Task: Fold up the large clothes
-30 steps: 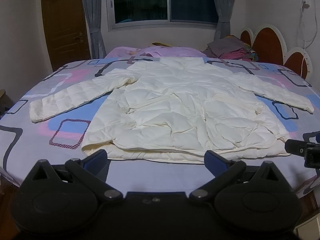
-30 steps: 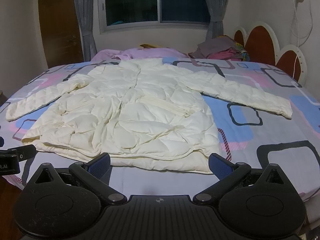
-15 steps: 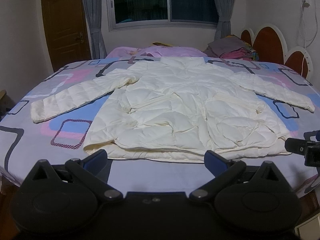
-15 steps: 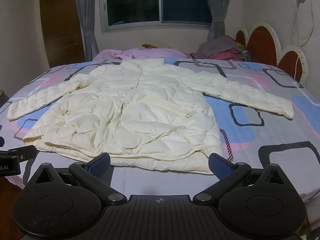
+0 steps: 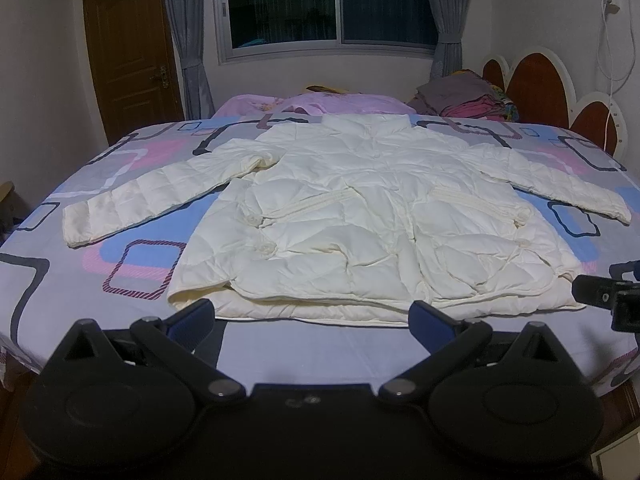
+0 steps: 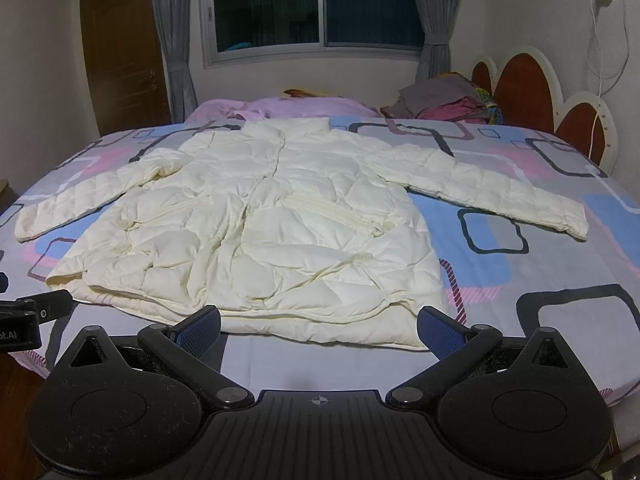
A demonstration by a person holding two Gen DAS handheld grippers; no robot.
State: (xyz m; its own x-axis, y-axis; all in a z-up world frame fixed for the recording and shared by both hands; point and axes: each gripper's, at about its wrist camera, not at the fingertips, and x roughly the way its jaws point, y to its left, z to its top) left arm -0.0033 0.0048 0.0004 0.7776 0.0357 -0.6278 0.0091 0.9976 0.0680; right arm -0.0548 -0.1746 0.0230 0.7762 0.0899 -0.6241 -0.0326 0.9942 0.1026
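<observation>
A cream quilted puffer jacket [image 5: 360,216] [image 6: 256,224] lies flat on the bed, front up, collar toward the window, both sleeves spread outward. My left gripper [image 5: 312,322] hovers open just short of the jacket's hem, nothing between its blue-padded fingers [image 5: 192,320]. My right gripper [image 6: 320,326] is open too, level with the hem near its right corner, holding nothing. The right gripper's side shows at the right edge of the left wrist view, and the left gripper's at the left edge of the right wrist view.
The bed sheet [image 5: 132,272] has a grey, blue and pink square pattern. A pink blanket [image 5: 320,102] and a pile of folded clothes [image 5: 464,96] lie at the far side. A red and white headboard [image 5: 536,80] is on the right, a wooden door [image 5: 128,44] on the left.
Both grippers have edged slightly nearer the jacket's hem. The jacket has not moved and both grippers stay open.
</observation>
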